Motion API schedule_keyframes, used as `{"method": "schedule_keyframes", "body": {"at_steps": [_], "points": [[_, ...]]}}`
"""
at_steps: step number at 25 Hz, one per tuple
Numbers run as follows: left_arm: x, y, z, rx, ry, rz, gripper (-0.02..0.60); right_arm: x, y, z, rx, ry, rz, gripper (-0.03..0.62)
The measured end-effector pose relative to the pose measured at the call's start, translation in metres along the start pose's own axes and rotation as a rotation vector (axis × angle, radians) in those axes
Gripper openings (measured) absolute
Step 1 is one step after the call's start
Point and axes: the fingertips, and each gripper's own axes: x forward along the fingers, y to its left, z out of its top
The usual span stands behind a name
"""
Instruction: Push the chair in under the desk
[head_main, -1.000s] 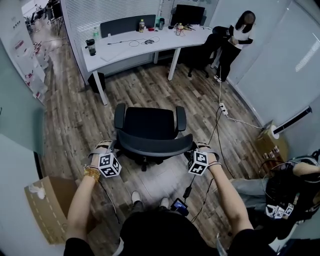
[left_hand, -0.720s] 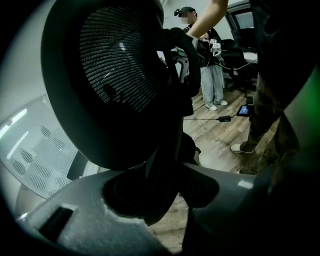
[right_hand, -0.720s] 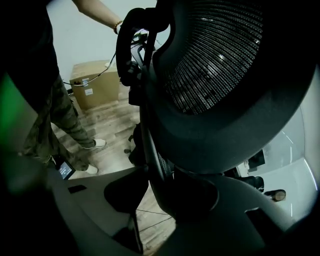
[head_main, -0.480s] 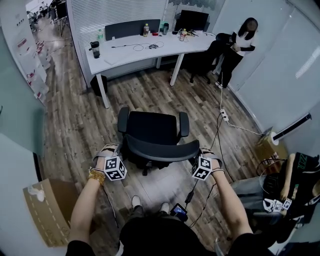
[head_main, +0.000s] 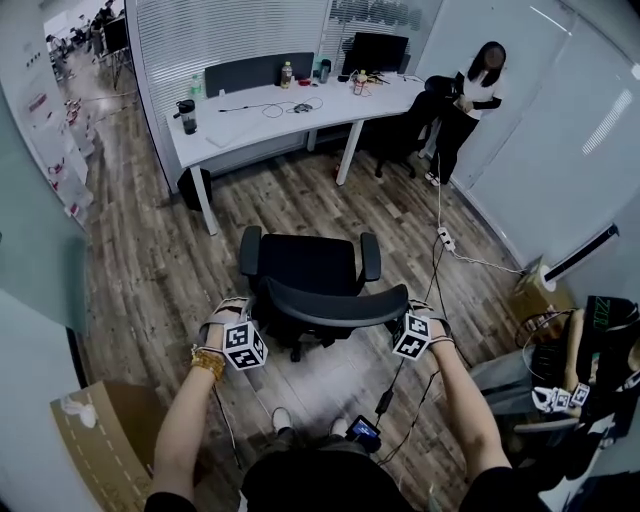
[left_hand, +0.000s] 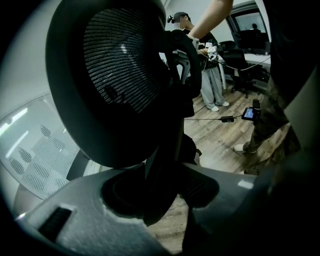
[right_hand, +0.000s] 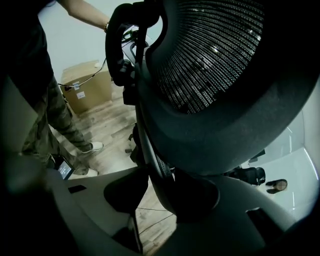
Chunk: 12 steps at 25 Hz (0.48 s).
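Roughly mid-room: chair (head_main: 305, 262) stands on the floor (head_main: 150, 250), well apart from the bench (head_main: 250, 118), seat facing its long edge. Hold: left gripper (head_main: 238, 312) and right gripper (head_main: 413, 312) at opposite ends of the backrest (head_main: 335, 302), fingers (left_hand: 75, 215) of each clamped on its rim. Even two-sided grip likely meant to keep the chair rolling straight toward the gap under the bench.
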Motion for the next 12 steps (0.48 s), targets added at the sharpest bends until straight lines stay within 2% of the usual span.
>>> {"method": "schedule_keyframes", "body": {"at_steps": [4,12], "points": [[0.006,0.01,-0.001,0.006,-0.007,0.002,0.196,0.007,-0.012,0.0,0.021,0.03,0.021,0.166],[0.021,0.033,-0.002,-0.026,0.007,-0.028,0.197,0.017,-0.036,0.006,0.021,0.024,0.031,0.167]]}}
